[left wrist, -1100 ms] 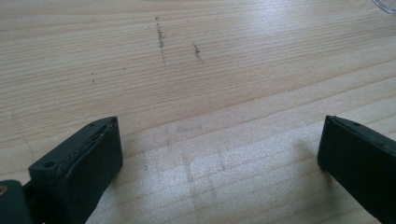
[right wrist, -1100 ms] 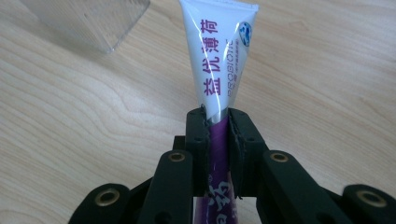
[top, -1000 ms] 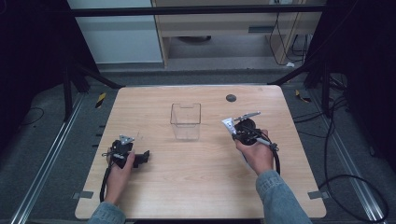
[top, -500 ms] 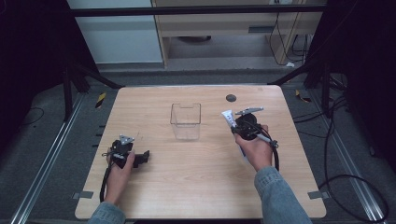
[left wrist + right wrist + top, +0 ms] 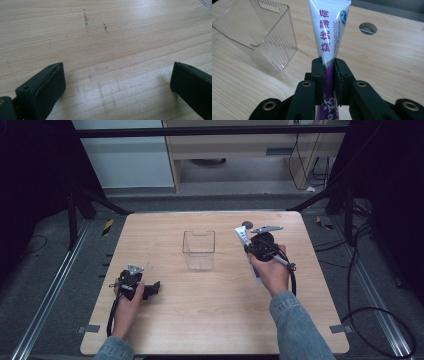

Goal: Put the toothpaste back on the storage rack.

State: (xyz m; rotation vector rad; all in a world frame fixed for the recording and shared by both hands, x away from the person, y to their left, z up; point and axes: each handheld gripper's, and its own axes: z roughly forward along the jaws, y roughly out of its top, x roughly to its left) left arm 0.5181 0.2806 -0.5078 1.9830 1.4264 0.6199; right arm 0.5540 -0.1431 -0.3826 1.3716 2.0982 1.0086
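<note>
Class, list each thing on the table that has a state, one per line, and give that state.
Left tool: open, low over bare wood, holding nothing.
Right tool: shut on the tube.
Toothpaste tube: gripped, lifted off the table.
Clear plastic bin: upright, empty.

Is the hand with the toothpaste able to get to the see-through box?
Probably yes. The right gripper, shut on the toothpaste tube, is just right of the clear plastic box, whose top is open, with bare table between them.
</note>
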